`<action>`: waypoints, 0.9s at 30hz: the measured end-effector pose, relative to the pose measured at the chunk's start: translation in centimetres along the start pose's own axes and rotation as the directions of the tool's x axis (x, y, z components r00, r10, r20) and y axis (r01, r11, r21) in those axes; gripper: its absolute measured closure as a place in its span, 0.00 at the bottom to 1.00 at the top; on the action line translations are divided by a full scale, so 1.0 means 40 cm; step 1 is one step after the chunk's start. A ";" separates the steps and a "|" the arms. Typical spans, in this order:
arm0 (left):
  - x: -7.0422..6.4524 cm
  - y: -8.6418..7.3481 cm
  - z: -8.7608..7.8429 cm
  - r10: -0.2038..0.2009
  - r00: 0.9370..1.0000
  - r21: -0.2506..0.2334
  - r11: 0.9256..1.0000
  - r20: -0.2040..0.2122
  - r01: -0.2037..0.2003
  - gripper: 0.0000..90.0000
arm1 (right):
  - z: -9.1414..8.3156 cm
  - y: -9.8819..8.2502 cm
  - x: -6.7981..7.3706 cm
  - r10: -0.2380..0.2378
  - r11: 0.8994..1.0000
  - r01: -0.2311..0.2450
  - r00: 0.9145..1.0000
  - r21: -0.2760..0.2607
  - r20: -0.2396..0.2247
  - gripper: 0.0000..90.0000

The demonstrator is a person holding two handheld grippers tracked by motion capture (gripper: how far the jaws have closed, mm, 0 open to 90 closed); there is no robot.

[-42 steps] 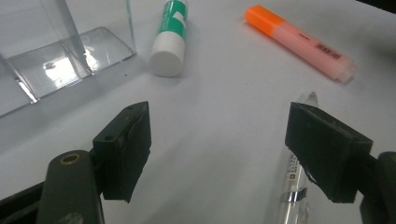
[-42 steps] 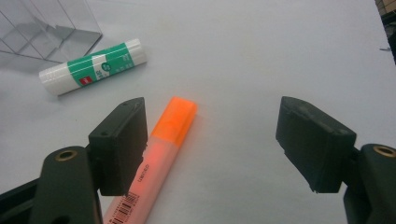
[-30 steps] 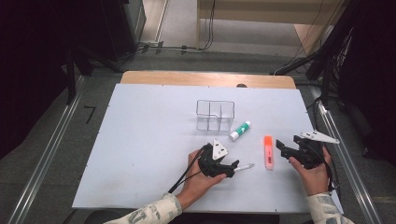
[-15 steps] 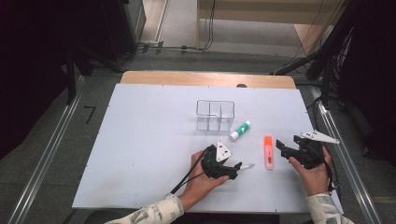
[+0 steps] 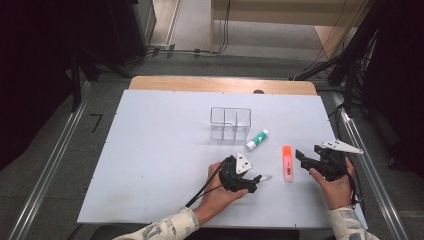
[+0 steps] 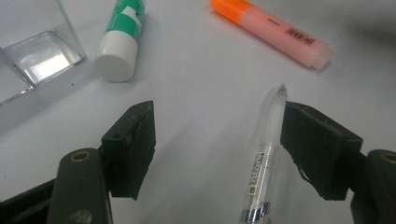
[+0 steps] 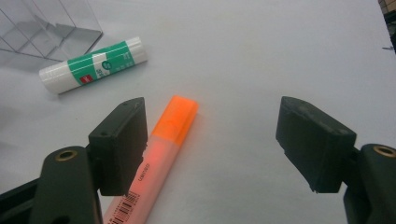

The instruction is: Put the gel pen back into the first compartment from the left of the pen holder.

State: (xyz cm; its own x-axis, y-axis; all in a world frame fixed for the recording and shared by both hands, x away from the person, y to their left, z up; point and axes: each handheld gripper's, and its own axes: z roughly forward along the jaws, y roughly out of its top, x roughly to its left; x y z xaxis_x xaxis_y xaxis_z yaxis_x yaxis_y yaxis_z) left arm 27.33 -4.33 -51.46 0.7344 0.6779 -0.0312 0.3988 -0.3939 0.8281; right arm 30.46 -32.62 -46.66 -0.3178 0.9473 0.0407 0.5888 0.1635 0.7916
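pen (image 6: 265, 161) between left gripper (image 6: 219, 140) fingers, beside one pad | fingers apart, just been closing, not clamping

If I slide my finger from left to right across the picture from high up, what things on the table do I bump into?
Clear box → left tool → glue stick → orange marker → right tool.

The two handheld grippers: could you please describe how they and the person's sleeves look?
Both the left gripper and right gripper are black with blocky jaws, each topped by a grey three-cornered plate. A black cable trails from the left one. The sleeves are pale and patterned.
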 end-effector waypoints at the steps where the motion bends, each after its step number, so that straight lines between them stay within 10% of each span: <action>1: -0.001 0.001 0.001 0.006 1.000 0.004 1.000 -0.001 -0.006 0.31 | 0.000 0.000 0.000 -0.001 1.000 0.001 1.000 0.001 0.000 0.27; 27: -0.019 0.011 0.026 0.071 0.997 0.075 0.995 0.034 -0.073 0.41 | 0.002 0.001 0.002 -0.003 1.000 0.003 1.000 0.001 -0.005 0.27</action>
State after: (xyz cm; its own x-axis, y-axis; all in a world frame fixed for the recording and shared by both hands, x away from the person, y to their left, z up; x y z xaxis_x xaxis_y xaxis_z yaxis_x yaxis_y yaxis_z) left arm 27.52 -5.63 -51.65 0.7790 0.6270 0.0084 0.3841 -0.4877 0.7840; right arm 30.52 -32.53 -46.69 -0.3235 0.9453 0.0416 0.5887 0.1666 0.7910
